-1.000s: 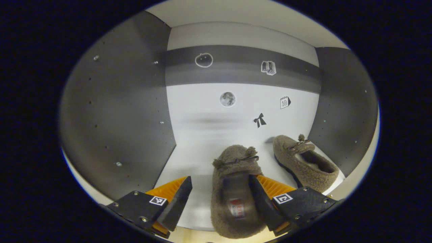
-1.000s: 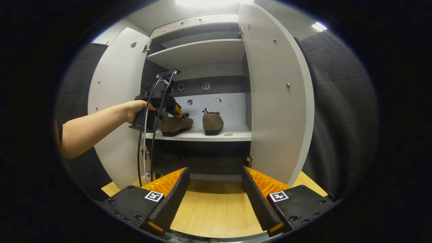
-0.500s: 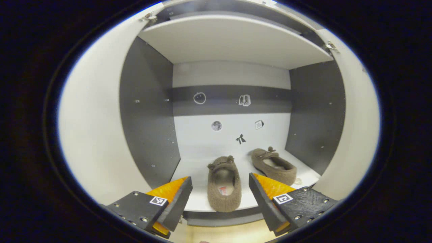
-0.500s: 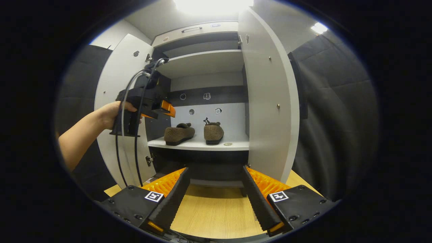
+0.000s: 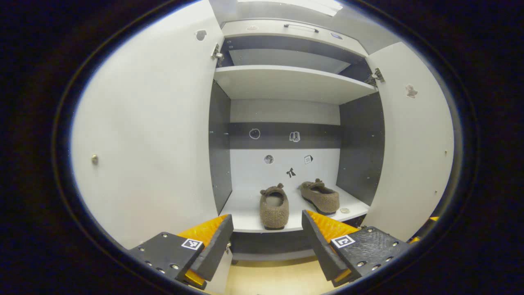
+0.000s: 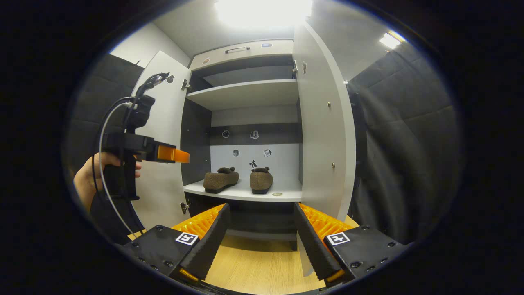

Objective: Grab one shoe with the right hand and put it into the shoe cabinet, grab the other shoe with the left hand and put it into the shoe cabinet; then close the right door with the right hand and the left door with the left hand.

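Since both shoes, the left shoe [image 5: 274,206] and the right shoe [image 5: 320,196], already stand side by side on the middle shelf [image 5: 249,209] of the cabinet [image 6: 245,49], I judge that the step in hand is closing the doors, the right one first. The right gripper [image 6: 262,233] is released and holds nothing, its fingers wide apart, low in front of the cabinet. The left gripper [image 5: 266,241] is also spread and empty, pointing at the shelf; in the right gripper view a hand [image 6: 92,176] holds it just beside the left door [image 6: 161,123].

To do it well, the right gripper should go around to the outer face of the right door [image 6: 323,135] and push near its free edge, slowly, until the door sits flat. The left door should wait until then.

A small round thing [image 5: 345,210] lies on the shelf near the right shoe; I cannot tell what it is. The shoes sit back from the shelf edge, so they should not block the doors. The cable [image 6: 104,135] of the left gripper hangs near the left door and could be caught.
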Tool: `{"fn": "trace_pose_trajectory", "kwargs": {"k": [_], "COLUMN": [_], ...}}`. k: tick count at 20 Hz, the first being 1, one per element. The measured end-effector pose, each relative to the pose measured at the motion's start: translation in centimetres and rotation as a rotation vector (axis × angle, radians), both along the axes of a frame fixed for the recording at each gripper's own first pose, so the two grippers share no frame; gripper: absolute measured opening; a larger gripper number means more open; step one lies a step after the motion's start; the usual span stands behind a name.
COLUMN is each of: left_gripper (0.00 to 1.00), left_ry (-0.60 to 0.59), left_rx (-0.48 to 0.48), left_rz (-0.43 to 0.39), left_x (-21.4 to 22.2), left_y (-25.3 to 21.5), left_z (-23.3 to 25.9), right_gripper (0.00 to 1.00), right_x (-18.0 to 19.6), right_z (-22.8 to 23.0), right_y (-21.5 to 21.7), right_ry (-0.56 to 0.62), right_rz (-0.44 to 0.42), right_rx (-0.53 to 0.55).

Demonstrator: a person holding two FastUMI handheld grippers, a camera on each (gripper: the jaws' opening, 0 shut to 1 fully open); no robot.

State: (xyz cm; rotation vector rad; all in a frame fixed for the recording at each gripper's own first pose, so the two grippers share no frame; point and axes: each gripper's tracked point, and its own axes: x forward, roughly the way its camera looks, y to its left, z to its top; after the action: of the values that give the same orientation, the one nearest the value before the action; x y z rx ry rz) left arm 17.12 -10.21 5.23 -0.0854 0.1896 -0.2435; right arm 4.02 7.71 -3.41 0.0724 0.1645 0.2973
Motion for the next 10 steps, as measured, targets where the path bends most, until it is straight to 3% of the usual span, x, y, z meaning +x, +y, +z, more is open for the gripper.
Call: {"fn": "trace_pose_trajectory", "kwargs": {"k": [10], "left_gripper": [1.00], "left_ry": [-0.007], "left_rx": [-0.051], "left_rz": [0.014], "left_x": [-10.0], "left_y": [4.4], "left_z": [-1.0], "right_gripper": [0.97], "right_x": [-0.5], "right_z": [2.8], "right_y": [-0.7], "right_ry": [0.010], "right_rz": [0.036], "right_rx": [0.074]}}
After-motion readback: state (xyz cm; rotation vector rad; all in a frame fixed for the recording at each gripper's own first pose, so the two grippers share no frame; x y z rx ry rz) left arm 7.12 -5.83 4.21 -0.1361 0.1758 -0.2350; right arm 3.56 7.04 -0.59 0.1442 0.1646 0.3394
